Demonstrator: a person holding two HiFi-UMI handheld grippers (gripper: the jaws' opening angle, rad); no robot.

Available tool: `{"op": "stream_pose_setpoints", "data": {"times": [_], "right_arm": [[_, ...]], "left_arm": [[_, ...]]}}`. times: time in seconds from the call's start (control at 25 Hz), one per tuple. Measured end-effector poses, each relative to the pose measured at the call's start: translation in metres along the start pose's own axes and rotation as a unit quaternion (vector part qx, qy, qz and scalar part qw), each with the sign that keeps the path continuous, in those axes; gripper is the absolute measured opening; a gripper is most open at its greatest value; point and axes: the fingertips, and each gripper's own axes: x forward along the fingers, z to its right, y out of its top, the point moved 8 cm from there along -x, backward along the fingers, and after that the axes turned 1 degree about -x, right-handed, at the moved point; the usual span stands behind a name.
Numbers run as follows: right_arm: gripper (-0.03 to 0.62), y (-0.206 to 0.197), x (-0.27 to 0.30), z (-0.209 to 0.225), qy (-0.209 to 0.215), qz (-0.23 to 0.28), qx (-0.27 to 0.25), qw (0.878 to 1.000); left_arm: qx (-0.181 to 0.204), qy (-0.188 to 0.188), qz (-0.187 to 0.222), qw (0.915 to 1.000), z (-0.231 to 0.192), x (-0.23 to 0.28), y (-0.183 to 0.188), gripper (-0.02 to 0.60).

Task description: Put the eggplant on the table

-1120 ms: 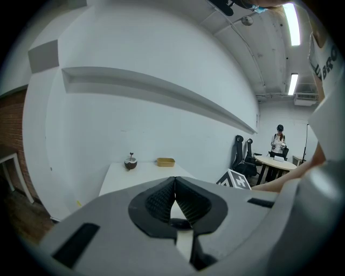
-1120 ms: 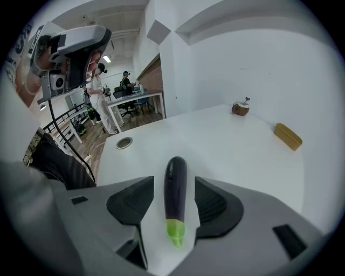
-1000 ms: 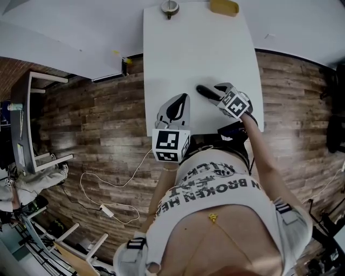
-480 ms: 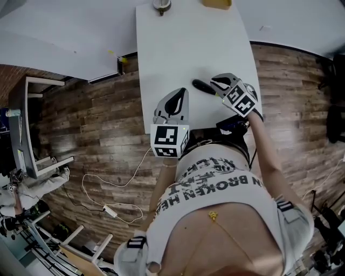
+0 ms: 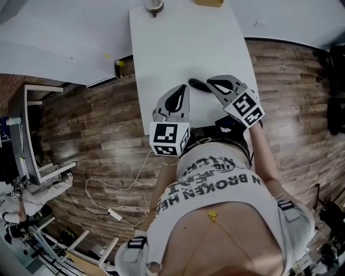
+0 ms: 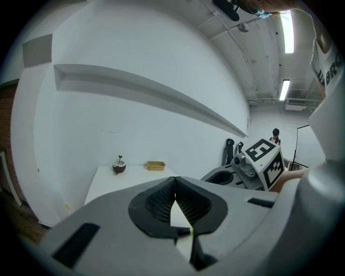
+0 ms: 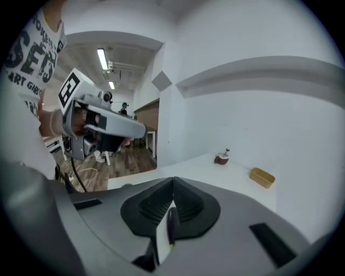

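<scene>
One eggplant is lying on the white table, a single dark, long shape close to the table's near edge, with nothing gripping it. Two grippers are being held over that same end of the table. The right gripper is hanging just beside the eggplant, on its right in the head view. Its jaws have just been closing and are meeting tip to tip, clenched on nothing. The left gripper is hanging a little to the eggplant's left, its jaws also pressing together at the tips with nothing between them. The eggplant is sitting between the two sets of tips, nearer the right one.

At the far end of the table two more things are standing, well apart from the eggplant: one brown round cup with a small stem sticking up, and one flat yellow box to its right.

In each gripper view the gripper's own grey jaws are filling the lower half and covering the near part of the table. Beside the table a wooden floor is showing, with one white cable trailing across it and one metal rack standing at the left
</scene>
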Motion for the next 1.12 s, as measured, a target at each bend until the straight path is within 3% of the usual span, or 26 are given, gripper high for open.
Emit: {"op": "stream_pose_setpoints", "data": {"times": [0.36,0.64,1.12], "right_arm": [[0.008,0.052,-0.037,-0.001,-0.033,0.125,0.011,0.992],[0.008,0.083,-0.056,-0.010,-0.041,0.174,0.002,0.984],[0.008,0.089,-0.063,-0.014,-0.044,0.181,0.011,0.982]], "left_arm": [[0.018,-0.024,0.040,0.9988,0.011,0.006,0.028,0.006],[0.025,-0.033,0.067,0.9969,0.017,0.000,0.047,0.006],[0.023,-0.040,0.070,0.9965,0.018,-0.005,0.048,0.006]]}}
